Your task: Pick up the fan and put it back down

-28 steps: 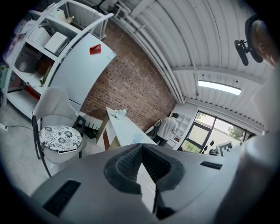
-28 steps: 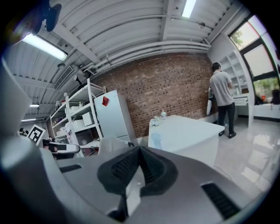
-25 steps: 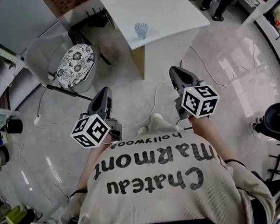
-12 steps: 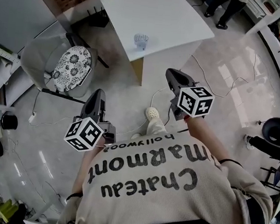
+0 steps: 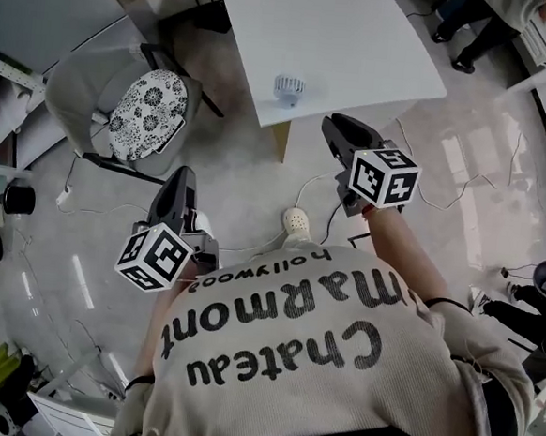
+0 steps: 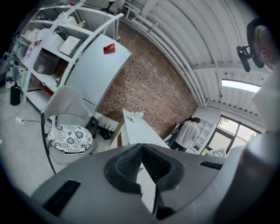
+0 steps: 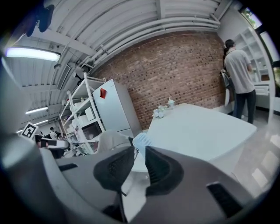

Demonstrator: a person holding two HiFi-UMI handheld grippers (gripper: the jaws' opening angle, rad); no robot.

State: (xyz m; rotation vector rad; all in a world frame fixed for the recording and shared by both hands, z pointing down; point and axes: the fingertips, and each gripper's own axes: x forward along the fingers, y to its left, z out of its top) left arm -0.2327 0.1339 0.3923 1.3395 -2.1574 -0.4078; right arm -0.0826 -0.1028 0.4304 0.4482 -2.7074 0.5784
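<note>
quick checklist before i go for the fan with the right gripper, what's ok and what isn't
1. The fan stands on the table near its corner: ok.
2. The right gripper has its jaws parted, they have just been opening, nothing between them: ok.
3. Gap wide enough for the fan: cannot tell.
4. The fan lines up beyond the right jaws: ok.
5. The right gripper at the fan: not ok, short of the table edge.
6. The left gripper shut, empty, away from the table: ok.

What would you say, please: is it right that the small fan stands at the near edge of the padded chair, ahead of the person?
Not quite. The fan stands at the near edge of the white table, ahead of the person, not on the chair, which holds a patterned cushion. The head view shows it.
</note>
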